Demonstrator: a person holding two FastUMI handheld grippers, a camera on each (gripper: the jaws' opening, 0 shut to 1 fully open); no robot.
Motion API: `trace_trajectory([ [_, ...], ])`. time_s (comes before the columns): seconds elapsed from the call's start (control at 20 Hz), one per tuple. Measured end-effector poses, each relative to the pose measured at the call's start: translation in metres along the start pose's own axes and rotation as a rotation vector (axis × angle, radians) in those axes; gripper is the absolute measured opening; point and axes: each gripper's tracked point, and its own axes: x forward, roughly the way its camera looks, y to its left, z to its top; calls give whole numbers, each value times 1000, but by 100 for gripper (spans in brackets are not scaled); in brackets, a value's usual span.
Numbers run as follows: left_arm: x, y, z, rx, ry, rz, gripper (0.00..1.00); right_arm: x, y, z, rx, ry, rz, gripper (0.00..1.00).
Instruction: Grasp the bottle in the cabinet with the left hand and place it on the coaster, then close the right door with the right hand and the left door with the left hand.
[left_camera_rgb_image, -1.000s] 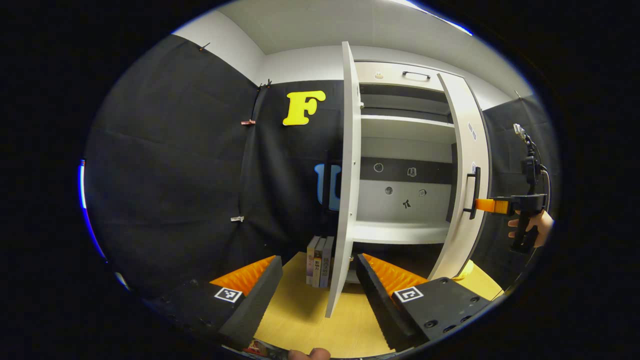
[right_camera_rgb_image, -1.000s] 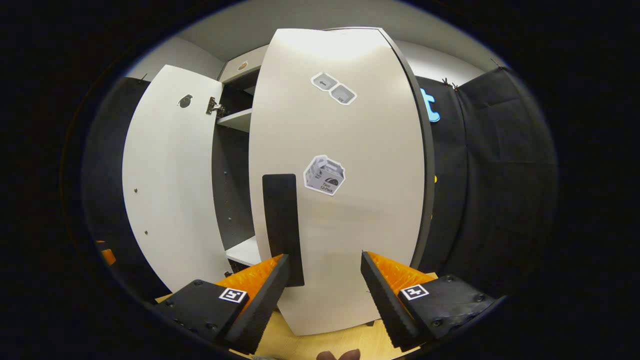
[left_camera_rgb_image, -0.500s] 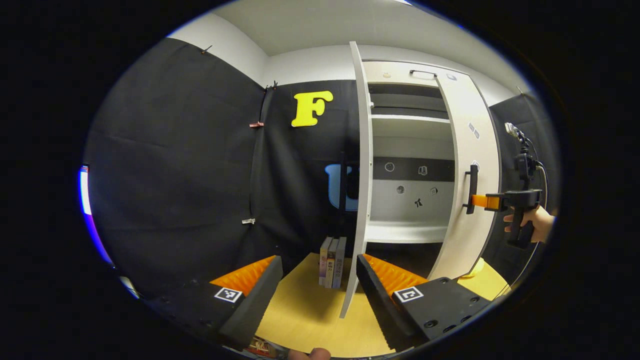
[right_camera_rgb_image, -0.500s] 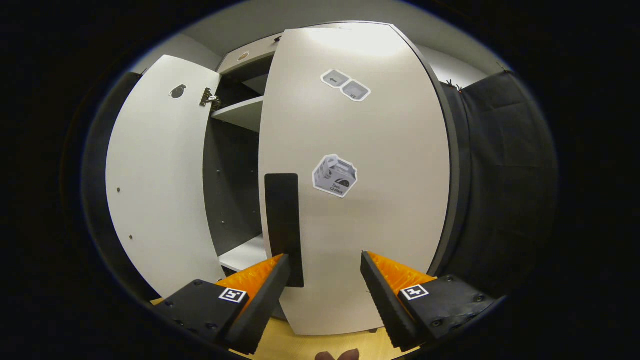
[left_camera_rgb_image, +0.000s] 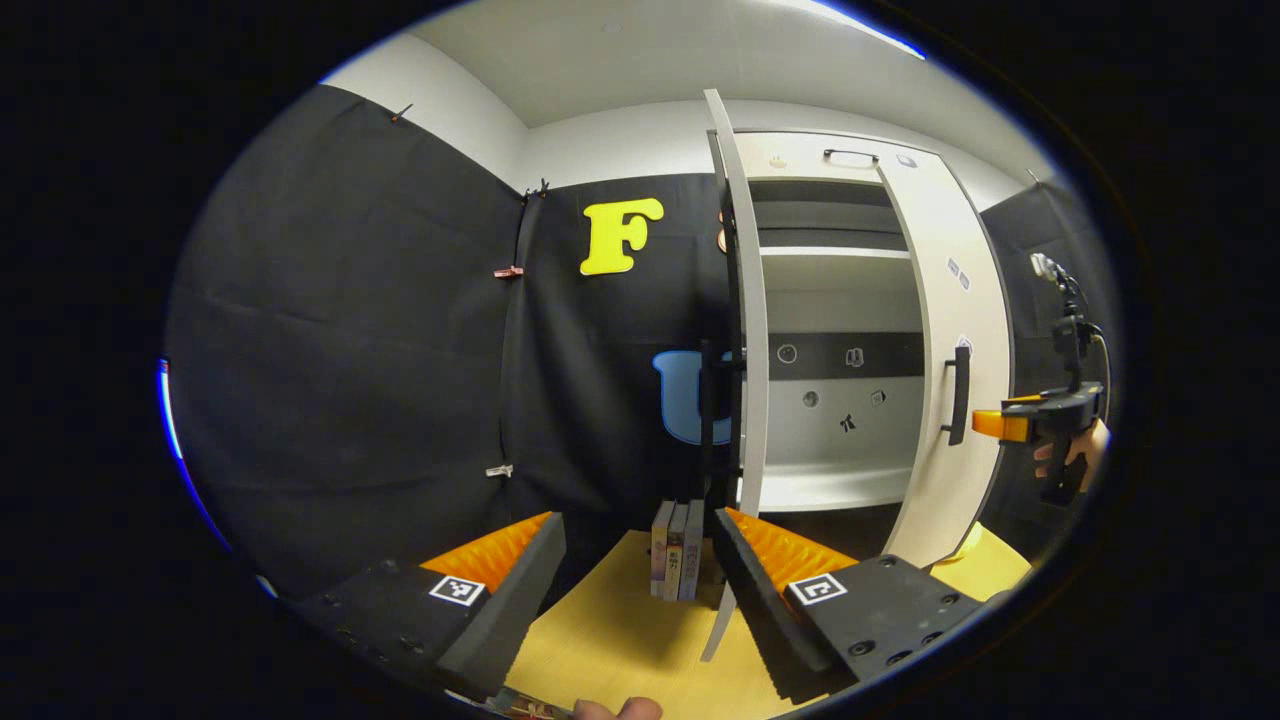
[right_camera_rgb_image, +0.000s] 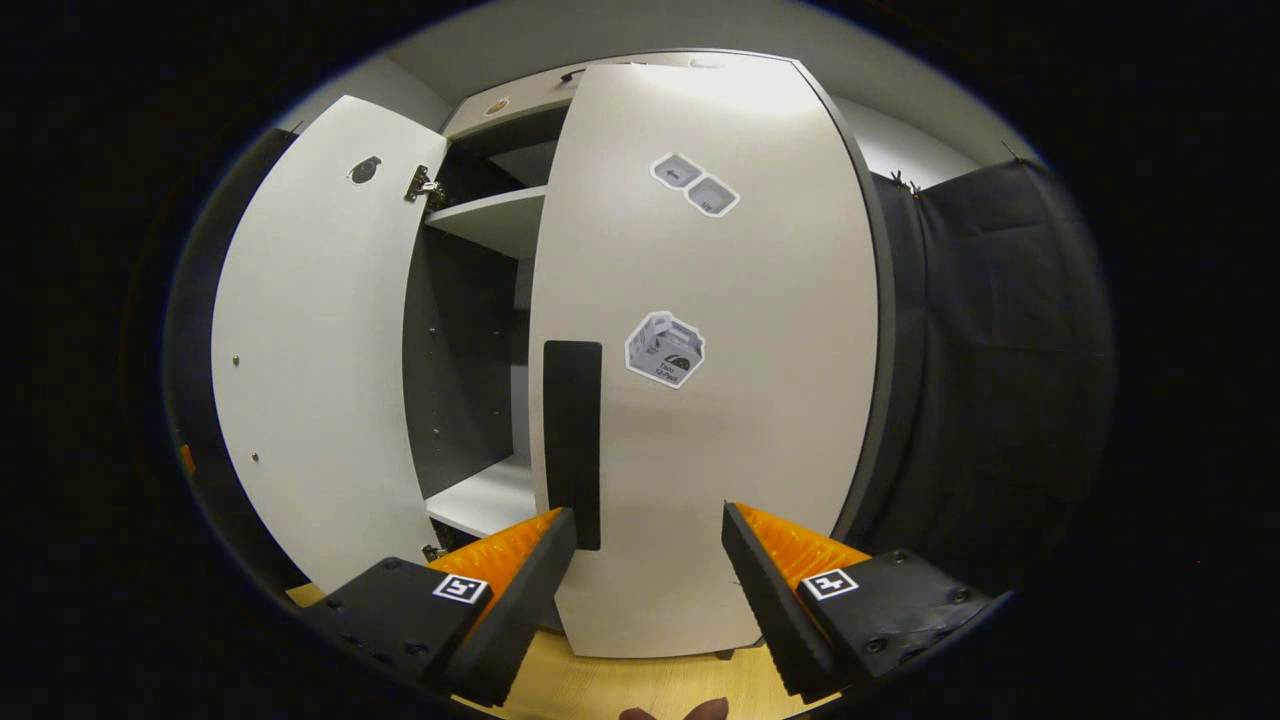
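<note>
The white cabinet's left door (left_camera_rgb_image: 752, 330) stands open, edge-on just beyond my left gripper (left_camera_rgb_image: 635, 560), which is open and holds nothing. The right door (left_camera_rgb_image: 960, 300) is partly swung in, its black handle (left_camera_rgb_image: 960, 395) facing outward. My right gripper (left_camera_rgb_image: 985, 424), held by a hand (left_camera_rgb_image: 1075, 455), sits just right of that handle. In the right gripper view my right gripper (right_camera_rgb_image: 650, 560) is open, close in front of the right door (right_camera_rgb_image: 720, 380). Its left finger is just below the handle (right_camera_rgb_image: 572, 440). The left door (right_camera_rgb_image: 310, 370) stands wide open on the left.
A few books (left_camera_rgb_image: 678, 560) stand on the wooden table (left_camera_rgb_image: 620, 640) by the left door's foot. The cabinet's lower shelf (left_camera_rgb_image: 830, 485) is bare. A yellow object (left_camera_rgb_image: 965, 545) peeks out behind the right door's bottom corner. Black cloth walls close in both sides.
The right door has swung further toward the cabinet. The right gripper has followed it and now sits slightly off the handle. The left gripper view has shifted, so the left door now appears edge-on.
</note>
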Motion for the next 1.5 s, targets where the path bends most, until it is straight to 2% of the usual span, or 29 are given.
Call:
trace_trajectory([
  [0.3,62,19,6,-68,17,-16,95,-52,-4,12,-35,-39,-32,98],
  [0.65,127,19,-2,-20,26,-49,95,-96,-12,5,-43,-27,-76,98],
  [0.8,126,8,2,-29,12,-94,92,-107,-17,3,-31,-23,-94,98],
  [0.95,122,3,5,0,8,-93,90,-111,-15,-1,-15,-1,-79,98],
  [1.1,118,-8,5,7,15,-89,93,-116,-14,0,-19,-7,-73,98],
  [1.15,116,-12,5,-5,18,-89,88,-119,-13,1,-23,-14,-68,98],
  [1.25,112,-19,3,-23,23,-89,88,-123,-14,2,-22,-17,-58,98],
  [1.3,110,-23,3,-22,25,-90,93,-124,-15,1,-17,-16,-54,98],
  [1.5,101,-55,3,-22,27,-128,93,-121,-28,-1,0,-8,-49,98],
])
